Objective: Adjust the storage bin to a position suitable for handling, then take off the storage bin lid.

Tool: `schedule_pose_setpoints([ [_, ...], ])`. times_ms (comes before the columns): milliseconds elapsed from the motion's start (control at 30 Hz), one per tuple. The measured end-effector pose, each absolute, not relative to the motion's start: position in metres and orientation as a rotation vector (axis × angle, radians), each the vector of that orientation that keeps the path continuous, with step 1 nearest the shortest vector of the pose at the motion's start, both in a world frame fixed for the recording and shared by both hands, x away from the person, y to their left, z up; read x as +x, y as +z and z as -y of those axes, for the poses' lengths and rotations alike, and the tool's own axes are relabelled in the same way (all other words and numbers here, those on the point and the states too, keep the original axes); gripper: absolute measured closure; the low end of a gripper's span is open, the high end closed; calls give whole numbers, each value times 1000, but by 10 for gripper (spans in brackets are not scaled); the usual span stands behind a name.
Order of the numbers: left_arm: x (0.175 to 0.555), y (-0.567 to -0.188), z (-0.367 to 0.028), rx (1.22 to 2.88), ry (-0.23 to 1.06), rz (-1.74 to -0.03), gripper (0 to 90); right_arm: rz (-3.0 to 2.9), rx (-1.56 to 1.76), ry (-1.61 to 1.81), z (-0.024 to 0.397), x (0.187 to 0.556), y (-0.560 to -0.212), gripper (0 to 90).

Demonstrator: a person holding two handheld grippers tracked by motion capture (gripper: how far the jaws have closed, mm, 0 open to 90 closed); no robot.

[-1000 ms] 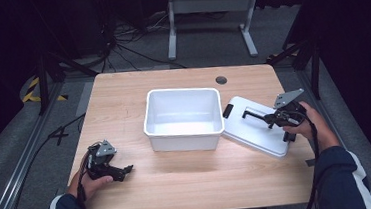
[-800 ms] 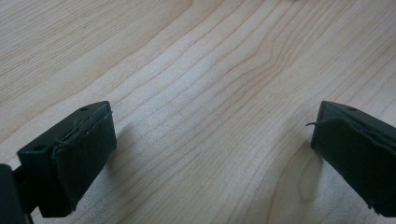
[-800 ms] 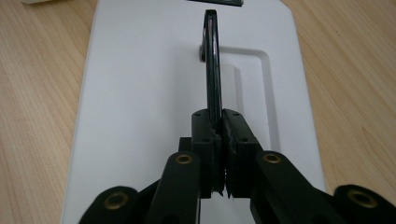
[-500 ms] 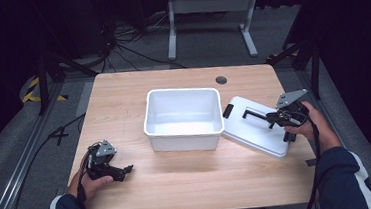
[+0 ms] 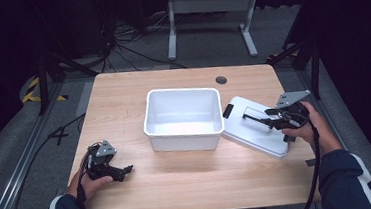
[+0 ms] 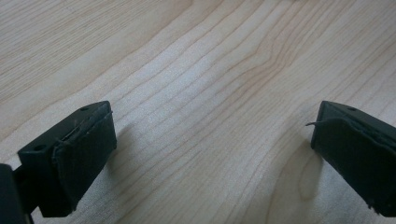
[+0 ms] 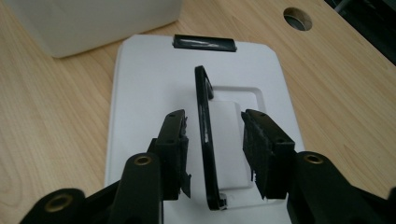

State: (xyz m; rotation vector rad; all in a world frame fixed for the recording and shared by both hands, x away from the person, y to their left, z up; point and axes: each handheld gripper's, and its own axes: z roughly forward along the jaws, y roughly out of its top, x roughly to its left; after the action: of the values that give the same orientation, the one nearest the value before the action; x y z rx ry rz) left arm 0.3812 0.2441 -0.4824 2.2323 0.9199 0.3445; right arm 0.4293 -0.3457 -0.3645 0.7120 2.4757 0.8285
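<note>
A white bin [image 5: 182, 90] stands open at the middle of the wooden table. Its white lid [image 5: 256, 138] lies flat to the right of it, with a black handle [image 7: 204, 116] standing up and a black latch [image 7: 204, 43] on the far edge. My right gripper [image 5: 256, 119] hovers over the lid [image 7: 149, 79]. Its jaws have just been opening and now stand open on either side of the handle, with a gap on each side. My left gripper [image 5: 126, 170] rests at the table's front left, open, with bare wood between its fingers [image 6: 84, 154].
A round cable hole [image 5: 221, 80] sits in the table behind the lid. The bin's right wall is close to the lid's latch [image 5: 227, 110]. Bare tabletop [image 5: 189, 179] stretches along the front between the two hands. Cables and a stand's legs lie on the floor beyond the table.
The right gripper's jaws have parted from the lid's handle and the hand has lifted slightly. The lid stays flat on the table. The left hand has not moved.
</note>
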Motion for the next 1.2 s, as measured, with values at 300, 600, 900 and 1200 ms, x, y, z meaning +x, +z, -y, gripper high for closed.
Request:
schedule_pose_setpoints([
  [300, 381, -482, -244, 2234, 344, -917, 5, -2425, 763, 850, 351, 410, -360, 496],
  [600, 382, -482, -244, 2238, 343, -909, 3, -2335, 820, 890, 366, 385, -364, 382],
  [900, 382, -482, -244, 2238, 345, -910, 4, -2300, 837, 945, 375, 351, -386, 290],
  [1200, 382, -482, -244, 2238, 344, -910, 4, -2236, 910, 976, 382, 326, -421, 231],
])
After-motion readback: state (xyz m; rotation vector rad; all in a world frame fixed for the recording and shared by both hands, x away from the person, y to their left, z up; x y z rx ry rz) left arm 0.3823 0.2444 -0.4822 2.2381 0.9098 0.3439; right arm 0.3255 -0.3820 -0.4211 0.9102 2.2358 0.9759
